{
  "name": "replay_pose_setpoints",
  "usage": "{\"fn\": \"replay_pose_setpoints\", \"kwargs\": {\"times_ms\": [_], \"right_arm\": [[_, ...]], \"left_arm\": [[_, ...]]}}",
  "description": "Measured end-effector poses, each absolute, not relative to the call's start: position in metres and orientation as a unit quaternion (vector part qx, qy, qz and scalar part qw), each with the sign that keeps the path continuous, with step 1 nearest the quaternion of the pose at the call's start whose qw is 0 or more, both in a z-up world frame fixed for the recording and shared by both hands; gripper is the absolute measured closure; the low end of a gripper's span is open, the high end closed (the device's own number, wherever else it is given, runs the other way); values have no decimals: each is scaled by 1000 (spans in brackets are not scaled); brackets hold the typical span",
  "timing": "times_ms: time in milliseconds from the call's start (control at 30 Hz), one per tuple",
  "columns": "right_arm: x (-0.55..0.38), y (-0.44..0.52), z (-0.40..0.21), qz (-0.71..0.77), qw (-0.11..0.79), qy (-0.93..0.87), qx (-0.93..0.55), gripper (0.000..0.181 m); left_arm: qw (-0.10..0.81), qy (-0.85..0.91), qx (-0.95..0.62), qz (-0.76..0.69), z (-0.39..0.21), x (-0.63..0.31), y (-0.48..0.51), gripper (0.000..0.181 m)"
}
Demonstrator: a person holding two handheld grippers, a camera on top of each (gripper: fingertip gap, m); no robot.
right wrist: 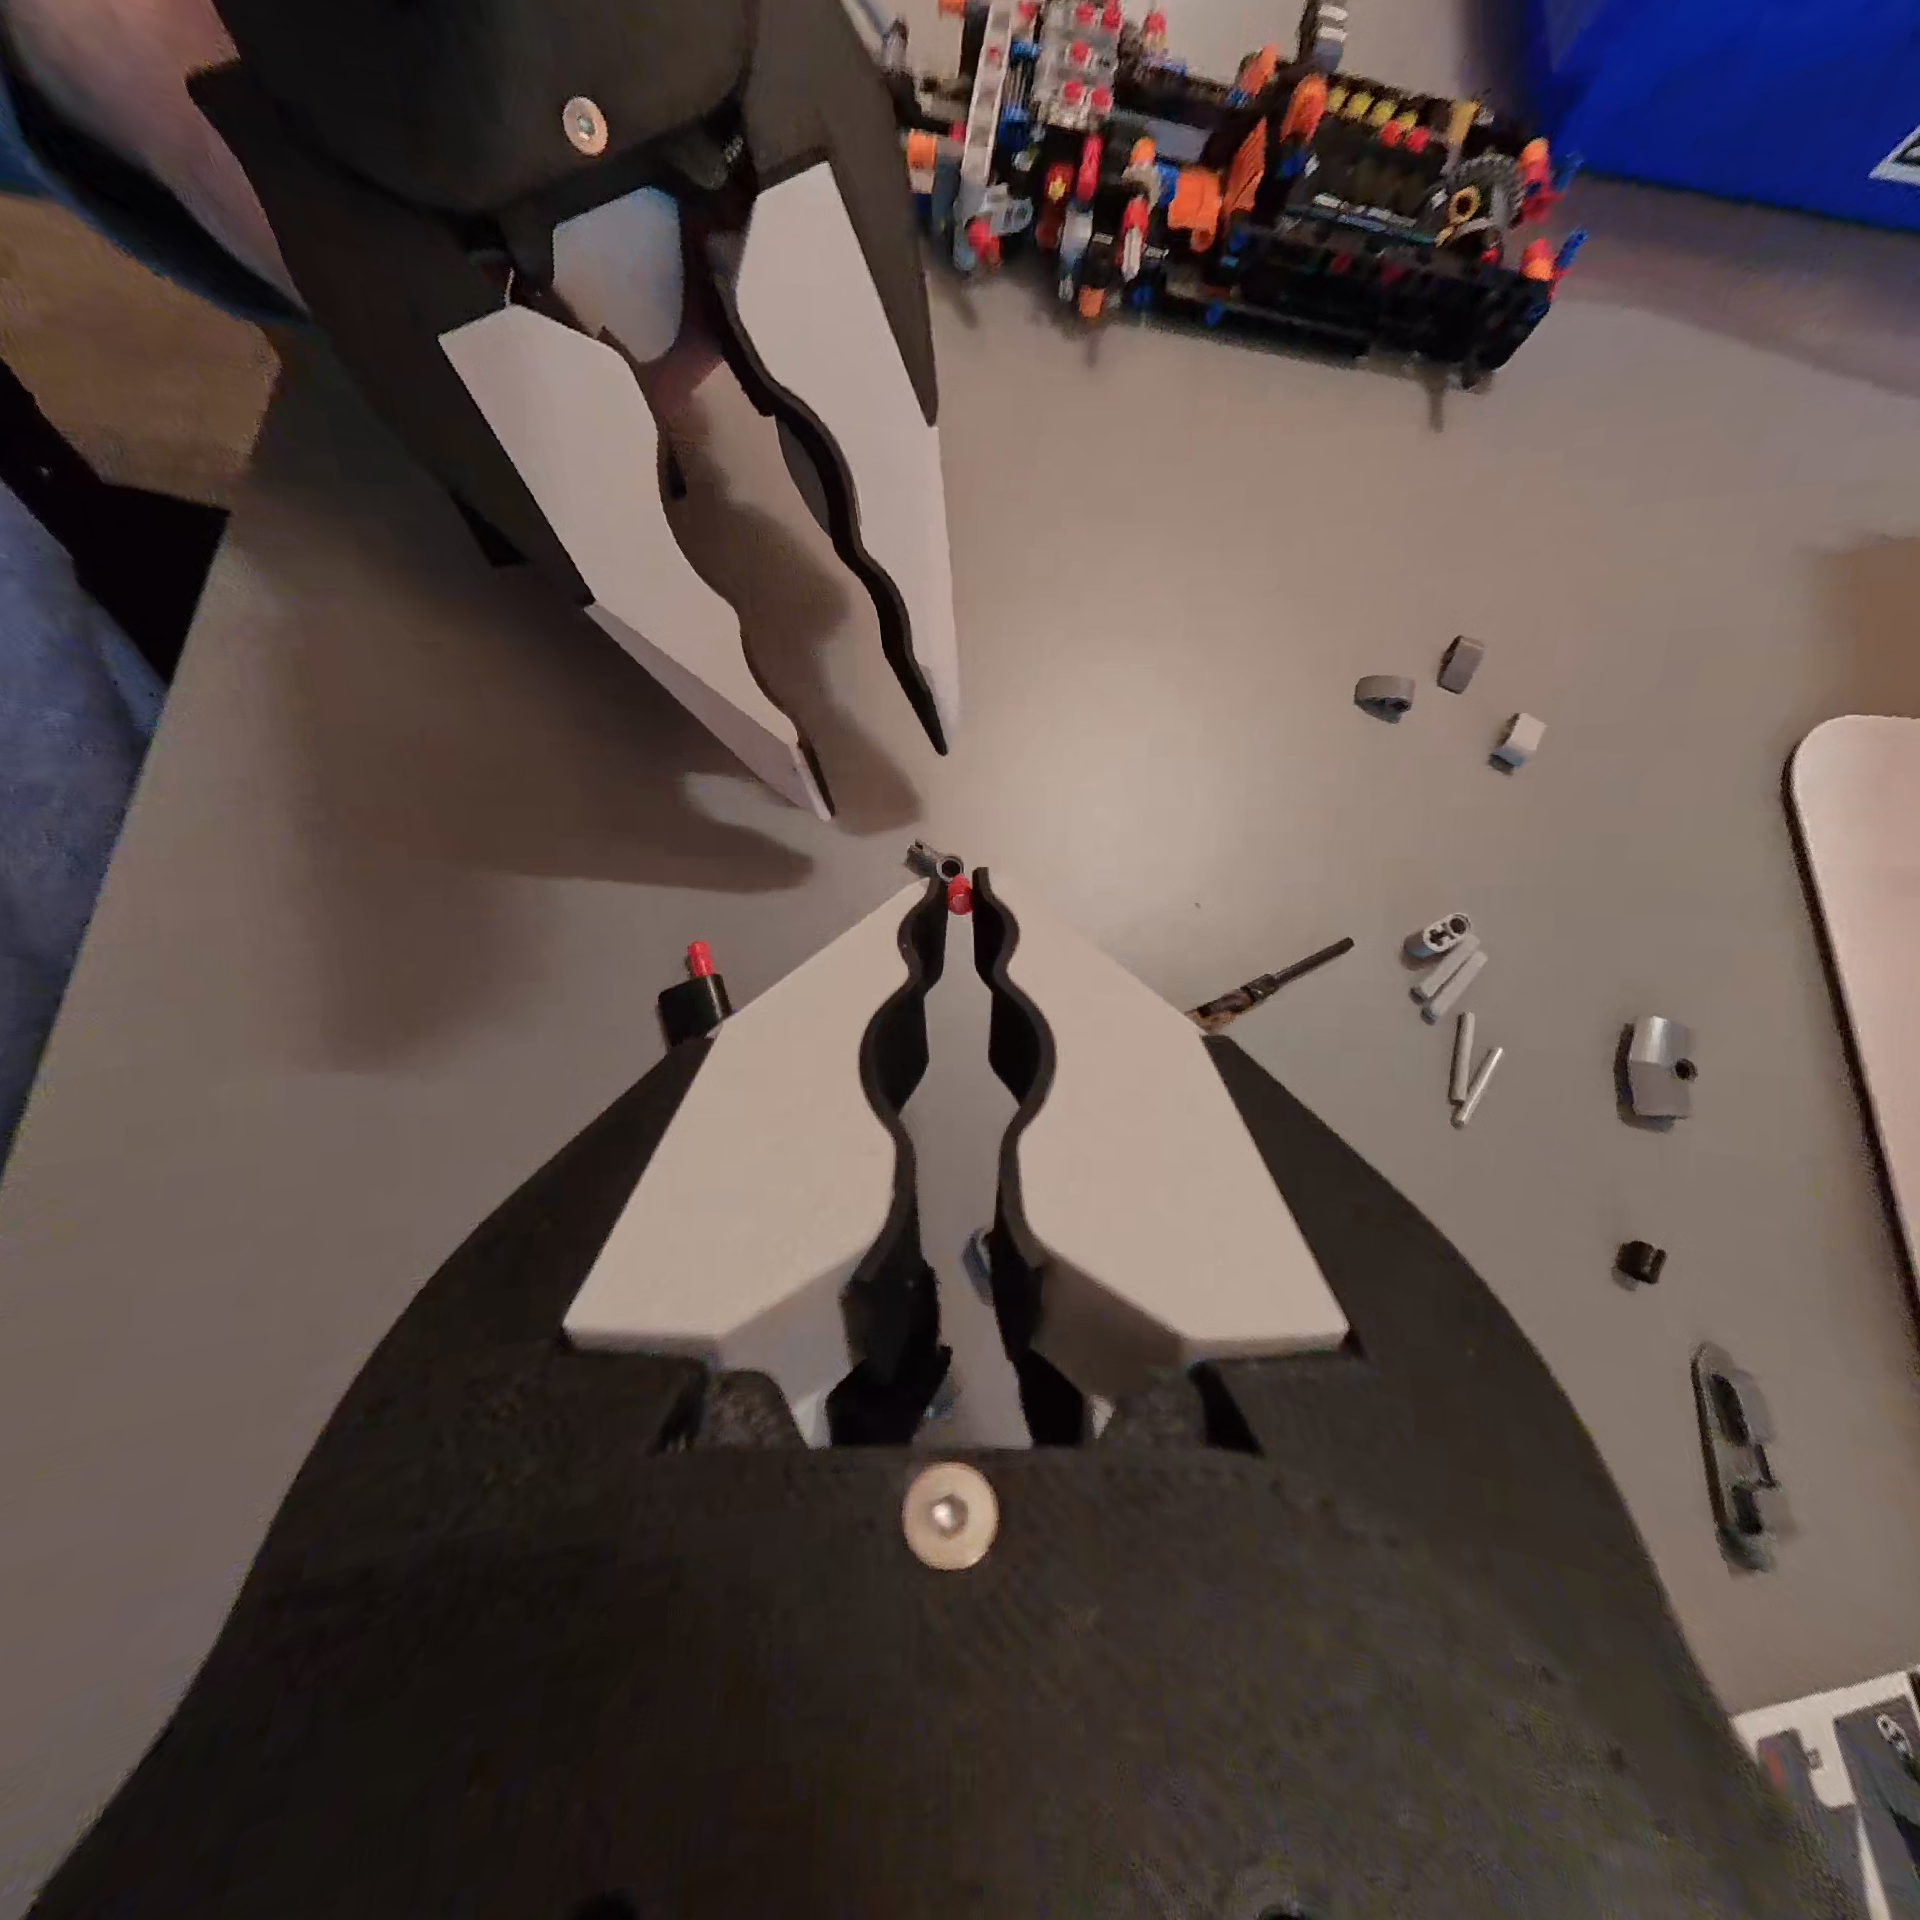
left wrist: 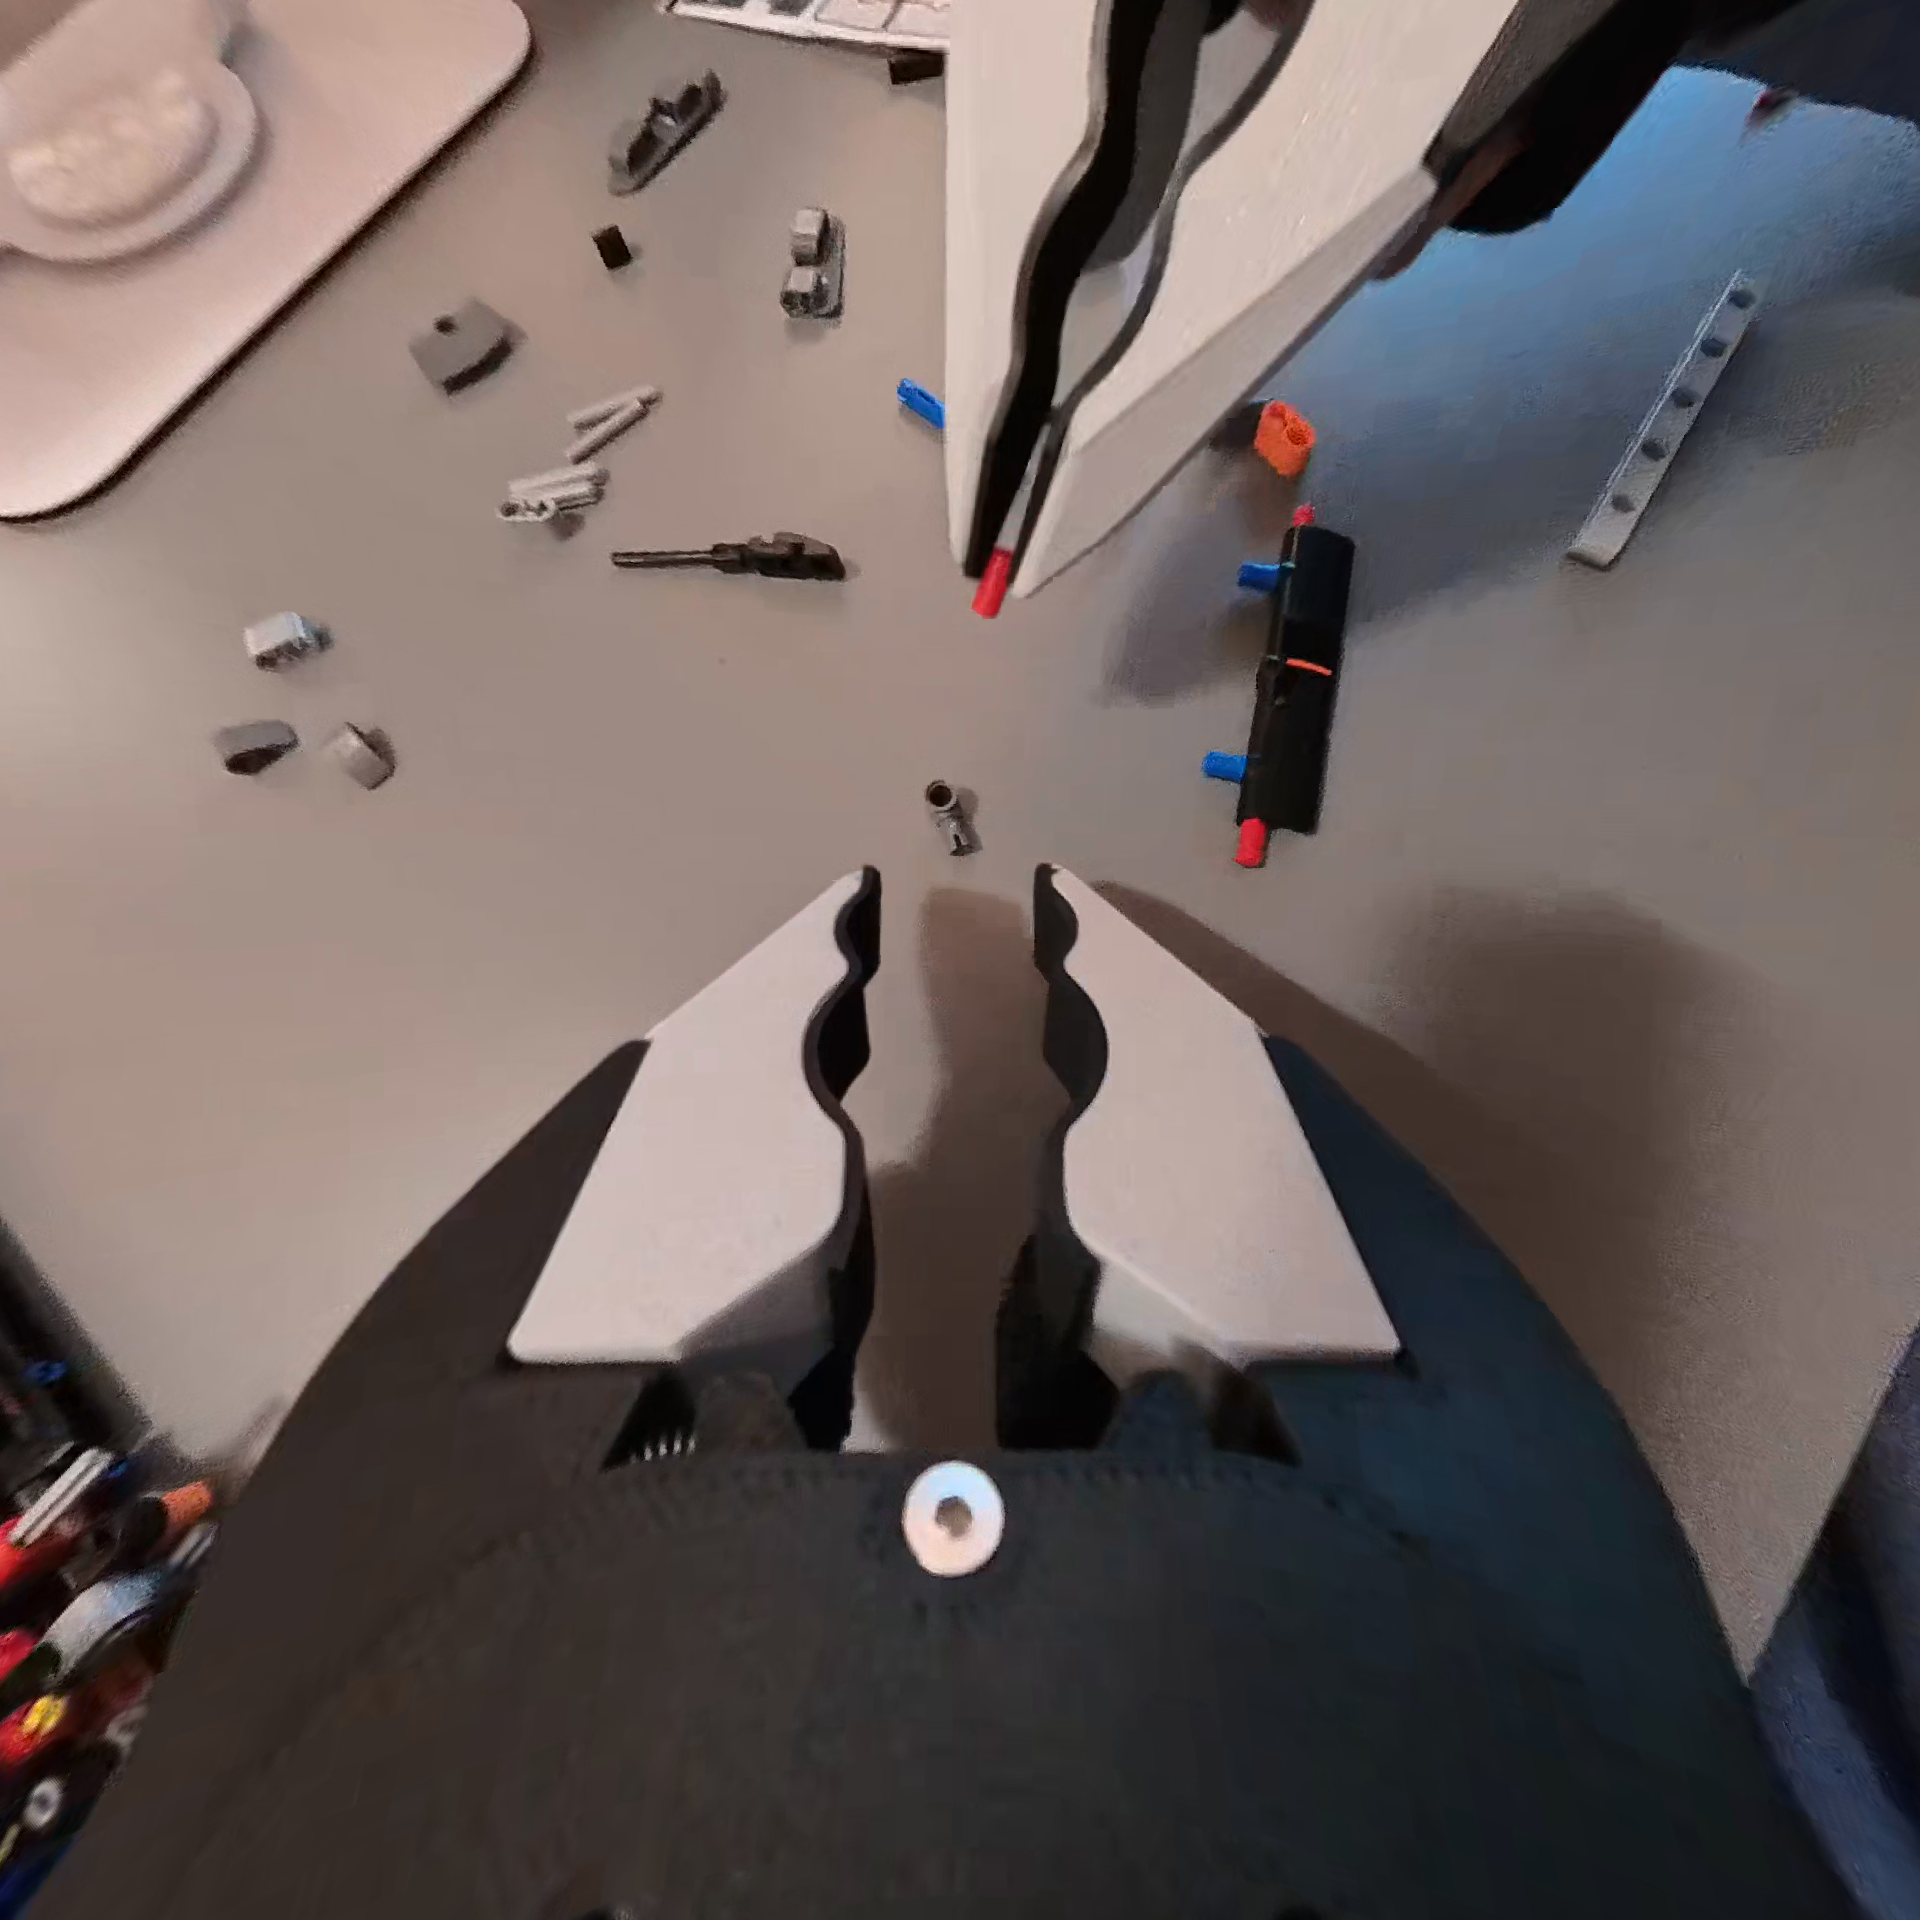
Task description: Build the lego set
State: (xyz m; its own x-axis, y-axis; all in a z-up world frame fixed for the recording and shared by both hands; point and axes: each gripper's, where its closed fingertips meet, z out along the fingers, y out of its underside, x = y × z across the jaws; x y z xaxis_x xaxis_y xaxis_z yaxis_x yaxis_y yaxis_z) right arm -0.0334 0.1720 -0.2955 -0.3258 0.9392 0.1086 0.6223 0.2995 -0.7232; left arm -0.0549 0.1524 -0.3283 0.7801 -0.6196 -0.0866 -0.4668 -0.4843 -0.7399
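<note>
Red, a small plastic peg [right wrist: 958,896] is pinched in the tips of the right hand-held gripper [right wrist: 954,891], just above a small dark grey connector [left wrist: 951,816] on the grey table [left wrist: 727,707]. The left hand-held gripper [left wrist: 956,878] is held apart and empty, just short of that connector. A large multicoloured assembled model [right wrist: 1247,208] stands far ahead of the right hand-held gripper; many loose grey pieces [left wrist: 582,457] remain, so much is judged left.
</note>
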Motion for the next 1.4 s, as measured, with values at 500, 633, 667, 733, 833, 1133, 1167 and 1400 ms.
{"fn": "replay_pose_setpoints", "kwargs": {"times_ms": [500,633,667,733,833,1133,1167,1400], "right_arm": [[-45,171,-326,278,217,-796,-492,179],[-46,170,-326,280,213,-801,-485,179],[-46,170,-327,279,212,-802,-484,179],[-46,170,-327,277,208,-805,-481,179],[-47,170,-328,274,204,-810,-477,179],[-46,170,-334,247,186,-828,-468,179],[-46,170,-334,241,184,-830,-467,179],[-46,170,-334,192,175,-853,-453,179]], "left_arm": [[365,322,-867,-109,-345,-45,169,170],[365,328,-864,-109,-345,-46,171,177],[364,329,-864,-113,-345,-45,171,177],[362,334,-862,-118,-345,-44,172,177],[356,350,-858,-124,-345,-43,172,177],[349,370,-850,-138,-345,-42,173,177],[349,371,-849,-140,-345,-42,173,177],[351,375,-845,-147,-345,-42,173,177]]}}
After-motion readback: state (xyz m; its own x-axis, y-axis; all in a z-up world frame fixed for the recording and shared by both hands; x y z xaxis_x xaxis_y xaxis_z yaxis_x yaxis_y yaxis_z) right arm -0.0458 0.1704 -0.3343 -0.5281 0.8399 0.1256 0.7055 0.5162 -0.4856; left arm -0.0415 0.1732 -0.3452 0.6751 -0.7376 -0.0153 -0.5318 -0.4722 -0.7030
